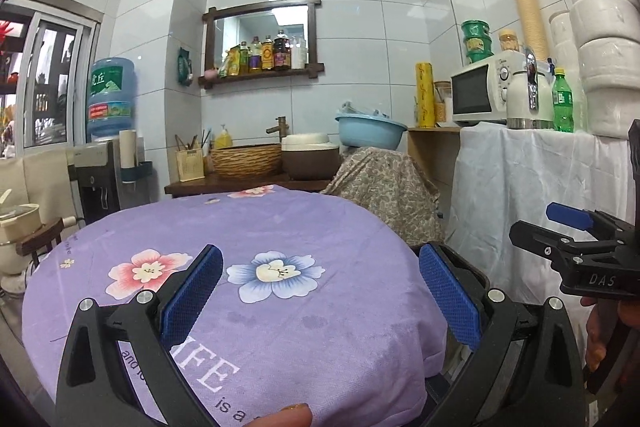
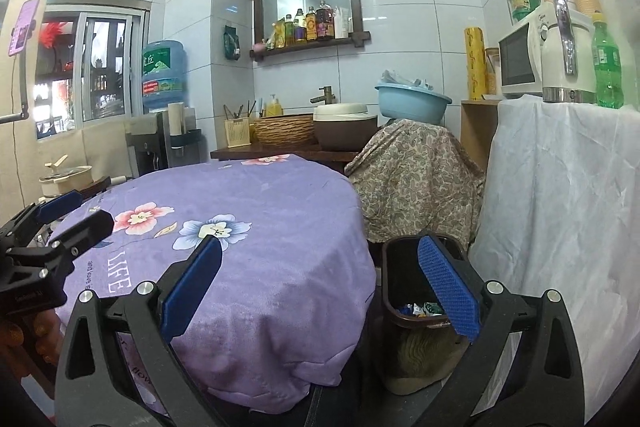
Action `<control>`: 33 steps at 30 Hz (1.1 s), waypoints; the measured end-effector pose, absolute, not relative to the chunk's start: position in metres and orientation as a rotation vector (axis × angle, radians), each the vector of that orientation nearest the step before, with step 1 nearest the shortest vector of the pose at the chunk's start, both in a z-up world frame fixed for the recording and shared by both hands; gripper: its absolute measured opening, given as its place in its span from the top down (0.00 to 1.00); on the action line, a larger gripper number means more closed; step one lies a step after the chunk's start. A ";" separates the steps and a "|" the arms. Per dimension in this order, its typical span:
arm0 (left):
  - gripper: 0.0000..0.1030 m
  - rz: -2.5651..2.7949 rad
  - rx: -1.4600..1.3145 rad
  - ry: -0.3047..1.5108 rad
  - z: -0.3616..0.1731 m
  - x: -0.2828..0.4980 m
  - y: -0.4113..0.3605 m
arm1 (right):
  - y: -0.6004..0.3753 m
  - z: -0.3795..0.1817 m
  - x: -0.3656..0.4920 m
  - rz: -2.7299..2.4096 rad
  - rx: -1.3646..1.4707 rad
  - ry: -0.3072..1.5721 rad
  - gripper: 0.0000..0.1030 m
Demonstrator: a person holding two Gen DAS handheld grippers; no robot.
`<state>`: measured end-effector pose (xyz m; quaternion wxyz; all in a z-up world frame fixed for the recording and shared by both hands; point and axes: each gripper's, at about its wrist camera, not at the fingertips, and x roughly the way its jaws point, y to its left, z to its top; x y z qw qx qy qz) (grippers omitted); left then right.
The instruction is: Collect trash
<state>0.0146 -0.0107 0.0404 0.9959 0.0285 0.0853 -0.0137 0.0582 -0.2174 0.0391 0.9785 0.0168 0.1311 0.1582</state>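
Observation:
A round table under a purple flowered cloth (image 1: pixel 304 223) fills the left wrist view, and I see no loose trash on it. My left gripper (image 1: pixel 320 297) hovers open over its near edge, nothing between the blue pads. In the right wrist view my right gripper (image 2: pixel 320 289) is open too, straddling the table's right edge (image 2: pixel 352 267) and a dark brown bin (image 2: pixel 396 275) on the floor. Coloured wrappers (image 2: pixel 420 308) lie inside the bin. Each gripper shows in the other's view: the right gripper (image 1: pixel 532 221) and the left gripper (image 2: pixel 94 209).
A patterned cloth covers a bulky object (image 2: pixel 416 179) behind the bin. A white-draped stand (image 2: pixel 560 207) on the right carries a microwave (image 2: pixel 520 59), kettle and green bottle. A sink counter (image 1: pixel 248 183) and water dispenser (image 1: pixel 110 95) stand beyond the table.

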 end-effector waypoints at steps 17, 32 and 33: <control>0.05 -0.023 0.022 0.194 0.038 0.015 -0.002 | -0.215 0.035 0.059 0.312 0.023 0.268 0.06; 0.05 -0.018 0.001 0.211 0.035 0.016 0.008 | -0.212 0.031 0.064 0.318 0.010 0.285 0.06; 0.05 -0.020 0.000 0.213 0.035 0.016 0.008 | -0.212 0.031 0.064 0.320 0.012 0.286 0.06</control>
